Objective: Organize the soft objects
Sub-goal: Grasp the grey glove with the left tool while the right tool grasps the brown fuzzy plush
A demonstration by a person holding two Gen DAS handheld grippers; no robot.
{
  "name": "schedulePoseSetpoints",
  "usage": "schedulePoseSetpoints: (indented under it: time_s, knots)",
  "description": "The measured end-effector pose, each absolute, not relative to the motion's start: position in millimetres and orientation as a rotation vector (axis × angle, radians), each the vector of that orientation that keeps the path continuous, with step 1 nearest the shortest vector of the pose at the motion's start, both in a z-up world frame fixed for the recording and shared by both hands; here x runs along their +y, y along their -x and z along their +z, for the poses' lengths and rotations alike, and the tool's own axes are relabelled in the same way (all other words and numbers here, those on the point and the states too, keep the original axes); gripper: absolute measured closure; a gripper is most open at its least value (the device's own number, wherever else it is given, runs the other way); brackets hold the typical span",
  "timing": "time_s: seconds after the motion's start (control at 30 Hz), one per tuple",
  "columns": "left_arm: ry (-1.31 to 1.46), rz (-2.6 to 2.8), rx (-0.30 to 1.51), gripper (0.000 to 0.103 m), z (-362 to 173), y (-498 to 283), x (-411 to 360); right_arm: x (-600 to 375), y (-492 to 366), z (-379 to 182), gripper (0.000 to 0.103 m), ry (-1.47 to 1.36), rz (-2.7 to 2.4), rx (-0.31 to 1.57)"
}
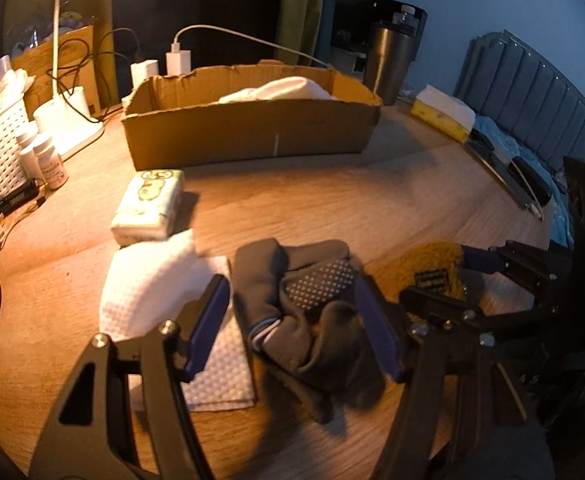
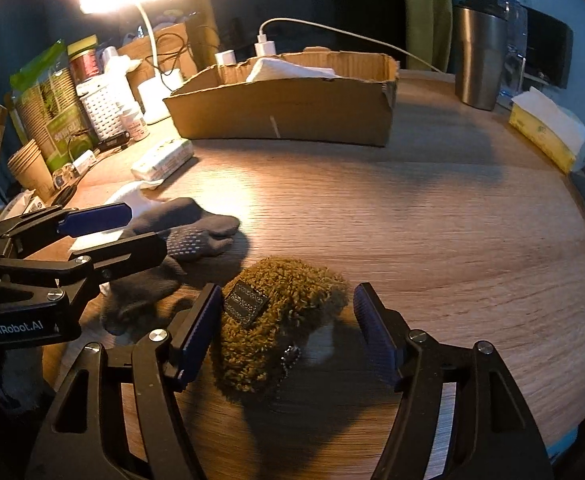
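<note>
Grey glove [image 1: 304, 308], one fuzzy mustard pouch [image 2: 280, 320] and one cardboard box [image 1: 252, 132] sit on the tabletop [image 2: 432, 240]. Left gripper [image 1: 296, 324] straddles the glove, right gripper [image 2: 288, 328] the pouch at right; both fingers spread, untouching.

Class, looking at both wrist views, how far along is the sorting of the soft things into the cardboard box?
Done: one white cloth lies in the cardboard box. In hand: nothing gripped; the left hand-held gripper straddles the grey gloves, the right hand-held gripper the olive fuzzy pouch. Left: both, plus the white towel.
</note>
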State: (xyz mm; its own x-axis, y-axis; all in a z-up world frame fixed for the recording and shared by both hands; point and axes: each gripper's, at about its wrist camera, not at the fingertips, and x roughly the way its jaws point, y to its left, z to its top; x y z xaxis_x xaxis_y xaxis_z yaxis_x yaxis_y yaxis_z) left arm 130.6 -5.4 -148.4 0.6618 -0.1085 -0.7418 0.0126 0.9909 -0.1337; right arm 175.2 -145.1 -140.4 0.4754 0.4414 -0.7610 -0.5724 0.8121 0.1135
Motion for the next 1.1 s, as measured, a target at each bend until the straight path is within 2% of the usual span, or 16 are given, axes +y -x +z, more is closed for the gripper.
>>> schedulePoseSetpoints:
  time_s: [0.2,0.43,0.77,0.8,0.83,0.93,1.0,1.1]
  knots:
    - [0.084,-0.061,0.858,0.036,-152,-139,-15,-159,-181,-140,0.035,0.150,0.606,0.867]
    - [0.056,-0.056,0.865,0.036,-153,-147,-22,-169,-185,-140,0.045,0.132,0.610,0.858]
    - [0.019,-0.038,0.892,0.037,-166,-156,-25,-174,-188,-140,0.049,0.128,0.616,0.849]
    - [0.013,-0.041,0.892,0.040,-167,-156,-27,-174,-188,-139,0.050,0.128,0.617,0.848]
    - [0.011,-0.047,0.890,0.050,-168,-156,-27,-174,-188,-139,0.050,0.129,0.617,0.848]
    - [0.015,-0.068,0.885,0.060,-166,-156,-29,-173,-189,-137,0.051,0.131,0.617,0.847]
    - [0.018,-0.080,0.884,0.066,-165,-156,-29,-173,-189,-136,0.052,0.134,0.614,0.845]
    - [0.019,-0.097,0.877,0.069,-161,-155,-29,-173,-191,-132,0.053,0.136,0.609,0.839]
